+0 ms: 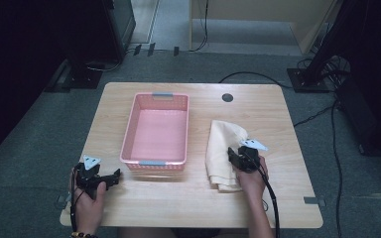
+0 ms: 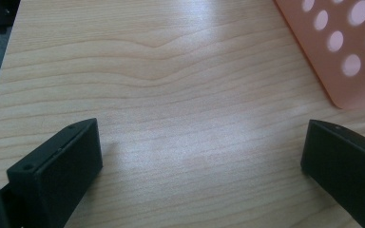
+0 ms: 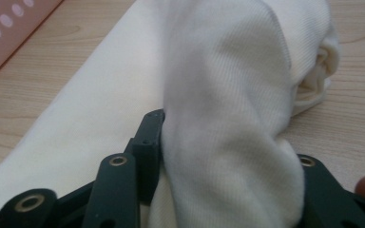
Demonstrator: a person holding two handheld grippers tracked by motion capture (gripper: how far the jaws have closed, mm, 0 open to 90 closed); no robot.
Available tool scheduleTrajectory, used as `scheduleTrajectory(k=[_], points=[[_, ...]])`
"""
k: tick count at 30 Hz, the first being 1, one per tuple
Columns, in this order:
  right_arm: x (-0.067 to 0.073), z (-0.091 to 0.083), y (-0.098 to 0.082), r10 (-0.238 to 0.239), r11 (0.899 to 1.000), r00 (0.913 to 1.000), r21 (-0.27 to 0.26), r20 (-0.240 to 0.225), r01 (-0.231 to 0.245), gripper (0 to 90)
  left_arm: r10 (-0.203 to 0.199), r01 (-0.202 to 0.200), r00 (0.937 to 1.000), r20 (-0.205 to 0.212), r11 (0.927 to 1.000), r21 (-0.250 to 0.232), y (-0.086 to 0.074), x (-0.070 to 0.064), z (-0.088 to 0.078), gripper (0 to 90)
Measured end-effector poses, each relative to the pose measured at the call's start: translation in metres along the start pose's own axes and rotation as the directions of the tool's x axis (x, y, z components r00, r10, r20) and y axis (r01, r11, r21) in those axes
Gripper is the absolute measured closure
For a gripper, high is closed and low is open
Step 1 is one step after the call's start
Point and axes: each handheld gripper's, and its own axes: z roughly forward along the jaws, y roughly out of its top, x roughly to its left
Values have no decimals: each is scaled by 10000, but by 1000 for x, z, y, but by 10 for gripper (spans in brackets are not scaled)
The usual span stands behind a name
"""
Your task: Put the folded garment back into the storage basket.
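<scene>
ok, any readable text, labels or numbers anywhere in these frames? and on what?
None. The pink basket, the cream cloth, the table and both grippers, left gripper and right gripper, carry no legible print, label or number.

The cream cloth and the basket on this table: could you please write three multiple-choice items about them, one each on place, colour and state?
1. Where does the cream cloth lie?
A. in the basket
B. right of the basket
C. on the floor
2. What colour is the basket?
A. pink
B. blue
C. green
3. How does the right gripper stand?
A. open above the wood
B. shut on a fold of cloth
C. inside the basket

B: the high view shows it on the table beside the basket.
A: its walls are pink.
B: its jaws pinch a raised fold.
</scene>
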Motion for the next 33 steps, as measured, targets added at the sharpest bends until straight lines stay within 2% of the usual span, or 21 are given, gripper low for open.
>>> scheduleTrajectory(k=[4, 6, 9, 16, 19, 23, 28, 33], points=[[0, -1, -1, 1, 10000, 9997, -56, -226, -2, 651, -5, 5, 10000, 0, 10000, -4, 0, 0, 0, 0], [0, -1, -1, 36, 10000, 9996, -44, -263, -37, 659, -9, 9, 10000, -2, 10000, -7, 0, 0, 0, 0], [-1, -2, -1, 334, 9994, 9988, 41, -352, -333, 682, 2, -2, 10000, 0, 10000, 4, 0, 0, 0, 0], [5, -6, -2, 240, 9997, 9997, -109, -70, -240, 709, 0, 0, 10000, 3, 10000, 1, 0, 0, 0, 0], [4, -12, -1, 729, 9969, 9965, -258, -407, -739, 713, 3, -3, 10000, 5, 10000, 4, 0, 0, 0, 0], [5, -19, 2, 912, 9946, 9938, -432, -640, -941, 715, 2, -2, 10000, 4, 10000, 5, 0, 0, 0, 0], [11, -34, 12, 915, 9911, 9913, -881, -941, -998, 716, 2, -2, 10000, 5, 10000, 5, 0, 0, 0, 0], [17, -49, 27, 727, 9895, 9907, -1162, -1150, -861, 716, 3, -3, 10000, 4, 10000, 5, 0, 0, 0, 0]])
